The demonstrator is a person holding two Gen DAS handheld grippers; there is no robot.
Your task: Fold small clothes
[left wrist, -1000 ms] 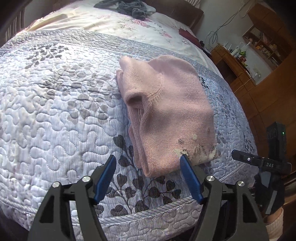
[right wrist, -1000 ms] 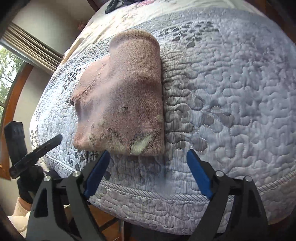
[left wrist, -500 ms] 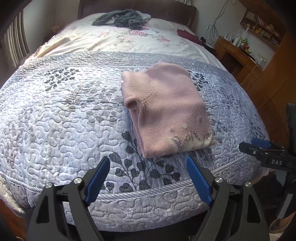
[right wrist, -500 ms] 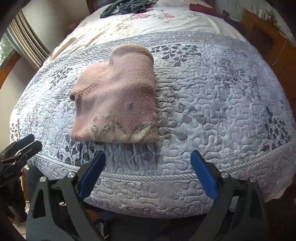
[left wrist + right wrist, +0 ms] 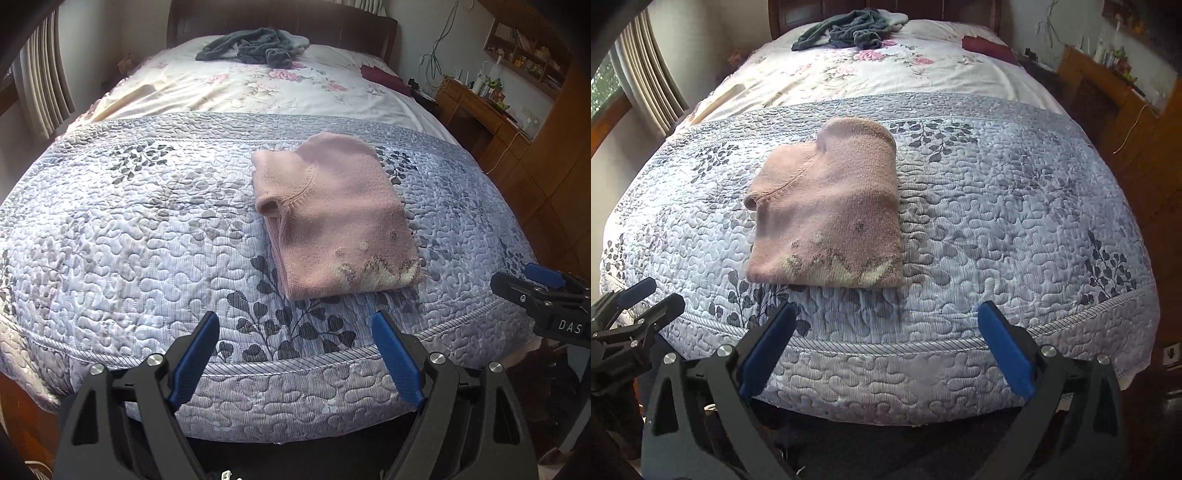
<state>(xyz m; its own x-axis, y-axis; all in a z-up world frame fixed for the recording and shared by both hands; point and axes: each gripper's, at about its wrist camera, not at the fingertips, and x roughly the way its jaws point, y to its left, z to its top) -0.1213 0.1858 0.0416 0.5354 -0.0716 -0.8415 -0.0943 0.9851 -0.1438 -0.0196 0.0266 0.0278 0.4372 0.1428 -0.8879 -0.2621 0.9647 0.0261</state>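
A pink knitted sweater (image 5: 332, 218) lies folded into a neat rectangle on the quilted lilac bedspread (image 5: 129, 229), near the foot of the bed. The sweater (image 5: 831, 214) also shows in the right wrist view, its patterned hem facing me. My left gripper (image 5: 295, 325) hangs open, back from the bed's foot edge, with nothing between its blue fingers. My right gripper (image 5: 886, 314) is open too and empty, also short of the foot edge. Each gripper appears at the edge of the other's view.
A heap of grey clothes (image 5: 255, 46) lies at the head of the bed on a floral sheet (image 5: 258, 88). A dark red item (image 5: 384, 75) rests at the bed's right side. Wooden furniture (image 5: 480, 107) stands on the right, curtains (image 5: 44, 92) on the left.
Both grippers have drawn back from the folded sweater toward the foot of the bed and risen, so more of the bed and room shows. The sweater has stayed in place.
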